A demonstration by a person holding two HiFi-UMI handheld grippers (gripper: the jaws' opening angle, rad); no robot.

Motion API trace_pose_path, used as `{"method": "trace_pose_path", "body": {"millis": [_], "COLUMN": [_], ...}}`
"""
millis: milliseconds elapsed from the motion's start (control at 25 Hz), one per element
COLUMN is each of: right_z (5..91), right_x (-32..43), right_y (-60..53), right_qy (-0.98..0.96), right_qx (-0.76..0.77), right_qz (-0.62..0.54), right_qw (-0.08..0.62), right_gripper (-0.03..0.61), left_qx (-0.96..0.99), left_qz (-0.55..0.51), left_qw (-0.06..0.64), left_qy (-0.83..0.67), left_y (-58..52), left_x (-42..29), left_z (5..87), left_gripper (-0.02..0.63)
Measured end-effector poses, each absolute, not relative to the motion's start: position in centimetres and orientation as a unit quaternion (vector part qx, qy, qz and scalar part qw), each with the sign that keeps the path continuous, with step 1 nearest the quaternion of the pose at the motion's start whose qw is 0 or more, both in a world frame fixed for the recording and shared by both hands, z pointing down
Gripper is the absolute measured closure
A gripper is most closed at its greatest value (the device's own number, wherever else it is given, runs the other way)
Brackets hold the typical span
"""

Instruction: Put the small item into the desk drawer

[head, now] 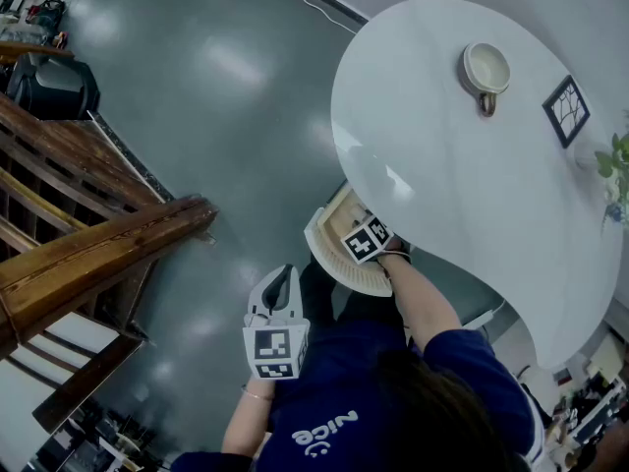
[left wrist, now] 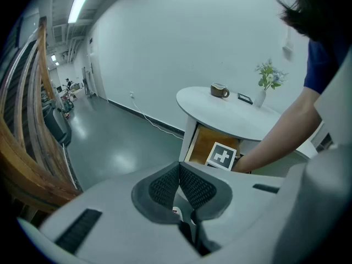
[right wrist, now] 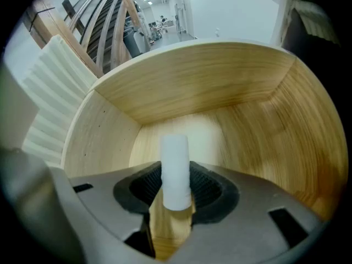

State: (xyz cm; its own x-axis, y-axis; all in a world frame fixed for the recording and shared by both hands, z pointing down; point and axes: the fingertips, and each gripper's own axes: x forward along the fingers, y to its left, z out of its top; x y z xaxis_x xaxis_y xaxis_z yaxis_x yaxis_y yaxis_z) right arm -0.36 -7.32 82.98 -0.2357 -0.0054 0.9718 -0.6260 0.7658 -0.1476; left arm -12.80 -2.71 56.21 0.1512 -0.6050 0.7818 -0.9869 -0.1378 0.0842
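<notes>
A small white cylinder (right wrist: 175,172) is pinched on both sides by the pads of the right gripper (right wrist: 176,190) and sticks out forward past them. It sits inside the open wooden drawer (right wrist: 231,92), with the drawer's walls curving around it. The person's bare right forearm (head: 418,298) stretches forward to the drawer under the edge of the round white desk (head: 442,165). The left gripper (head: 282,275) is held back beside the person's body over the grey floor (head: 216,116). Its jaws are pressed together, empty.
</notes>
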Motion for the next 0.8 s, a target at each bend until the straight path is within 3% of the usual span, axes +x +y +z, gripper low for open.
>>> {"method": "trace_pose_path", "body": {"millis": [200, 800], "right_z": [82.6, 76.2], "right_x": [-0.3, -0.5], "right_y": [-6.7, -6.4], "right_qy": [-0.737, -0.761], "right_qx": [0.214, 0.232], "right_qz": [0.276, 0.28], "right_qw": [0.579, 0.537], "right_gripper": [0.301, 0.287], "left_qx": [0.693, 0.718], "left_qz": [0.299, 0.259], "left_qw": [0.312, 0.3], "left_qy": [-0.577, -0.572], "left_y": [-3.0, -4.7], "left_x": [-12.6, -11.7], "left_z": [56.1, 55.3], "left_gripper": [0.611, 0.61]}}
